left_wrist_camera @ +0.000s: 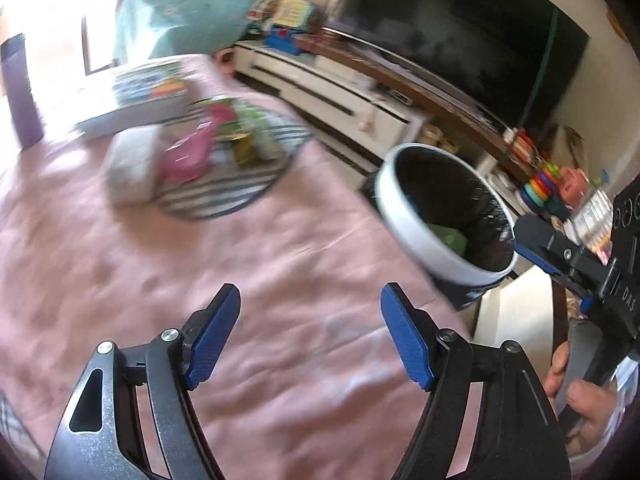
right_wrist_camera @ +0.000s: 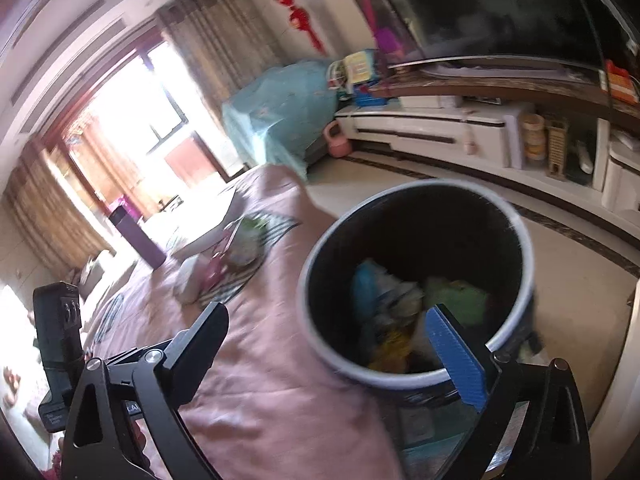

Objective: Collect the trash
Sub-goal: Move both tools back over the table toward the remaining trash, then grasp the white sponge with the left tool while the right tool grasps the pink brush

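A pink cloth covers a wide tabletop (left_wrist_camera: 168,280) that fills most of the left wrist view. Past its far edge stand a white TV cabinet (left_wrist_camera: 332,96) and a large dark television (left_wrist_camera: 460,32).

Just beside the tabletop's right edge is a round trash bin (right_wrist_camera: 520,248) with a white rim and black liner. It already holds crumpled wrappers: a blue one, a green one (right_wrist_camera: 456,300) and something yellow.

Further back on the tabletop lies a striped round mat (left_wrist_camera: 240,184) carrying the remaining trash: a pile of wrappers (left_wrist_camera: 236,132), green, pink and yellow, blurred by motion. A white tissue pack (left_wrist_camera: 132,168) rests against the mat's near side, and a stack of picture books (left_wrist_camera: 148,92) sits behind it.

The left gripper (left_wrist_camera: 310,334) hangs over bare cloth, well apart from the pile, its blue-padded fingers (left_wrist_camera: 214,338) spread wide and empty. The right gripper (right_wrist_camera: 332,344) hovers at the bin's near rim, fingers likewise spread with nothing between them; one fingertip overlaps the bin's opening.

Likely risks: the right gripper sits so close to the rim that a careless swing could knock the bin over and spill its contents. Reaching for the pile, the left gripper may snag the loose cloth or the mat, or pick up the tissue pack by mistake. Thin wrappers may also slip from a shallow pinch.
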`<state>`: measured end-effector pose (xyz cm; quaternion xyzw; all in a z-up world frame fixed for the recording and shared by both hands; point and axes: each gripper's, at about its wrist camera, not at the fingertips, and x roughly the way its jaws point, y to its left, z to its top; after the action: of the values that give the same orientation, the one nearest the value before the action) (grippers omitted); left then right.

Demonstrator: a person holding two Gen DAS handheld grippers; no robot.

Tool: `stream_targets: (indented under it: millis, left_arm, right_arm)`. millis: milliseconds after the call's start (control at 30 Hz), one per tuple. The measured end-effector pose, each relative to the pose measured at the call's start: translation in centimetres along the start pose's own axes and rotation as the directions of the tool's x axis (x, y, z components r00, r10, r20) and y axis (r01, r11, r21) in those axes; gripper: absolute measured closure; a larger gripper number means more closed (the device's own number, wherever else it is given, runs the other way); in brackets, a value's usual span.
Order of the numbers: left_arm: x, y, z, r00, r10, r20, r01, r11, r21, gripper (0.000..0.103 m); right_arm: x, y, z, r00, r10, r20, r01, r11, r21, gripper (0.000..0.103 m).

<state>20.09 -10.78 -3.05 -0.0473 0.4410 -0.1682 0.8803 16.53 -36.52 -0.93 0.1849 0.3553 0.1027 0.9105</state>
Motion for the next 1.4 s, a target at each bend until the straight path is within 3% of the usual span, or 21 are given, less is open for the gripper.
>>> stream_targets:
  millis: [300, 500, 1067, 1133, 1200, 1300, 1400]
  left_arm:
    - [-3.3, 7.7, -2.9, 0.996, 0.083, 0.018, -0.08, 0.989, -0.122, 0.028]
    - [-3.1, 11.0, -2.5, 0.992, 0.125, 0.011, -0.121, 0.979, -0.164, 0.028]
    - [5.2, 13.1, 7.5, 0.975, 0.22, 0.012, -0.219, 0.972, -0.083, 0.026]
    - [5.7, 13.5, 7.8, 0.978, 0.207, 0.015, -0.205, 0.976, -0.076, 0.049]
    - [5.6, 13.8, 7.7, 0.991, 0.133, 0.012, -0.131, 0.987, -0.088, 0.061]
    - [4.2, 13.8, 6.7, 0.985, 0.171, 0.036, -0.168, 0.983, -0.07, 0.062]
    - [1.7, 14.9, 4.9, 0.988, 0.147, 0.046, -0.141, 0.983, -0.115, 0.063]
  right_arm:
    - [3.4, 5.0, -3.3, 0.993, 0.065, -0.099, -0.067, 0.998, -0.015, 0.003]
    - [5.1, 6.8, -4.0, 0.988, 0.074, -0.133, -0.076, 0.997, -0.012, 0.003]
    - [9.2, 8.7, -1.9, 0.983, 0.087, -0.159, -0.088, 0.996, -0.001, 0.003]
    - [9.6, 8.9, -1.6, 0.984, 0.08, -0.157, -0.083, 0.997, -0.01, 0.004]
    - [10.0, 9.3, -1.5, 0.985, 0.083, -0.152, -0.086, 0.996, -0.016, 0.007]
    - [11.1, 10.2, -1.2, 0.984, 0.086, -0.158, -0.092, 0.995, -0.032, 0.019]
    - [12.8, 11.4, -1.0, 0.977, 0.098, -0.189, -0.108, 0.993, -0.04, 0.039]
